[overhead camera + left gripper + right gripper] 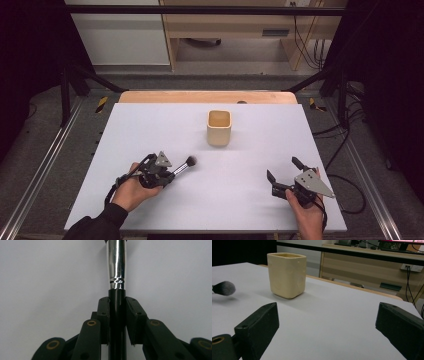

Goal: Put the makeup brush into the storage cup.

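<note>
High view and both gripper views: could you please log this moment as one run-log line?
left gripper: shut on black-handled makeup brush | right gripper: open, empty | cream square cup: upright on white table, apart from brush

Grey floor [210, 82], wooden cabinet [240, 30] (cables beside)

Bright even overhead light, soft shadows, dark surroundings, slight blur.
</note>
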Action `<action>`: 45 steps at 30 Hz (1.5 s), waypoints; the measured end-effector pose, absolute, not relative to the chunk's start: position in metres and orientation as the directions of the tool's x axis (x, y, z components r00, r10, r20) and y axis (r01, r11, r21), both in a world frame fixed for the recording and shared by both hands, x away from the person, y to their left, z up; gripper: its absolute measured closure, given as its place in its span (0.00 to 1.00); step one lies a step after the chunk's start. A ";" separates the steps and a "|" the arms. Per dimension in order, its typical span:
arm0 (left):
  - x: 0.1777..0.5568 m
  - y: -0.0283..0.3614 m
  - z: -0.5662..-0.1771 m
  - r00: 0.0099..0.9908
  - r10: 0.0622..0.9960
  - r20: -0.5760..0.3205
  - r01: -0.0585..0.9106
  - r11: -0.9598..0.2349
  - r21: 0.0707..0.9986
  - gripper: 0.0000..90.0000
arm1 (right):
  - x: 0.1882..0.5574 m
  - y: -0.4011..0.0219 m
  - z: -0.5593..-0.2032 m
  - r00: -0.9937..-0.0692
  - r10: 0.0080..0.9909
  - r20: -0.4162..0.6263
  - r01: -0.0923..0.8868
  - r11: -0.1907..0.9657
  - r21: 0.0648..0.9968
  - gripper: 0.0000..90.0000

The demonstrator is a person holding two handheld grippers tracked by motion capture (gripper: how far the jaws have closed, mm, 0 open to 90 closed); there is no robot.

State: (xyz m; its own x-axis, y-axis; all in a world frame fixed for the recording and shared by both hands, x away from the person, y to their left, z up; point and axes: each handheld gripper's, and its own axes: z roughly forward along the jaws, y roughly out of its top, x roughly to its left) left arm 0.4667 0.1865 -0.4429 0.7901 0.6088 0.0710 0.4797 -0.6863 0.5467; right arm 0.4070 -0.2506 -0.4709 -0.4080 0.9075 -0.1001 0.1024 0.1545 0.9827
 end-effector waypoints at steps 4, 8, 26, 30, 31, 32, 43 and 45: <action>0.465 0.185 -0.437 0.780 0.620 0.077 0.468 -0.662 0.585 0.83 | 0.407 -0.250 -0.471 -0.408 0.907 -0.101 0.105 0.156 0.982 0.06; 0.463 0.185 -0.435 0.779 0.622 0.076 0.459 -0.649 0.606 0.83 | 0.407 -0.249 -0.471 -0.411 0.906 -0.099 0.108 0.156 0.982 0.05; 0.457 0.185 -0.430 0.768 0.635 0.079 0.429 -0.603 0.672 0.83 | 0.407 -0.247 -0.472 -0.421 0.902 -0.091 0.114 0.152 0.982 0.05; 0.455 0.183 -0.429 0.773 0.630 0.074 0.419 -0.596 0.685 0.83 | 0.407 -0.247 -0.472 -0.424 0.902 -0.087 0.116 0.149 0.982 0.05; 0.455 0.183 -0.429 0.774 0.629 0.074 0.417 -0.595 0.687 0.83 | 0.407 -0.246 -0.472 -0.424 0.902 -0.085 0.118 0.148 0.982 0.05; 0.454 0.182 -0.429 0.774 0.629 0.072 0.416 -0.591 0.691 0.83 | 0.407 -0.246 -0.472 -0.424 0.901 -0.086 0.117 0.149 0.982 0.05; 0.449 0.176 -0.428 0.773 0.631 0.068 0.394 -0.562 0.728 0.83 | 0.407 -0.244 -0.472 -0.430 0.901 -0.060 0.122 0.124 0.985 0.04; 0.447 0.176 -0.429 0.773 0.631 0.069 0.386 -0.554 0.738 0.83 | 0.407 -0.244 -0.472 -0.433 0.900 -0.053 0.123 0.117 0.985 0.04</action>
State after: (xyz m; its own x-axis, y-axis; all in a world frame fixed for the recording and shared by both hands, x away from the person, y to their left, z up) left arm 0.4473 0.1759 -0.4287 0.7730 0.6307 0.0691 0.3858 -0.5537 0.7379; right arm 0.4067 -0.2441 -0.4720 -0.4329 0.8999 -0.0528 0.1232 0.1171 0.9855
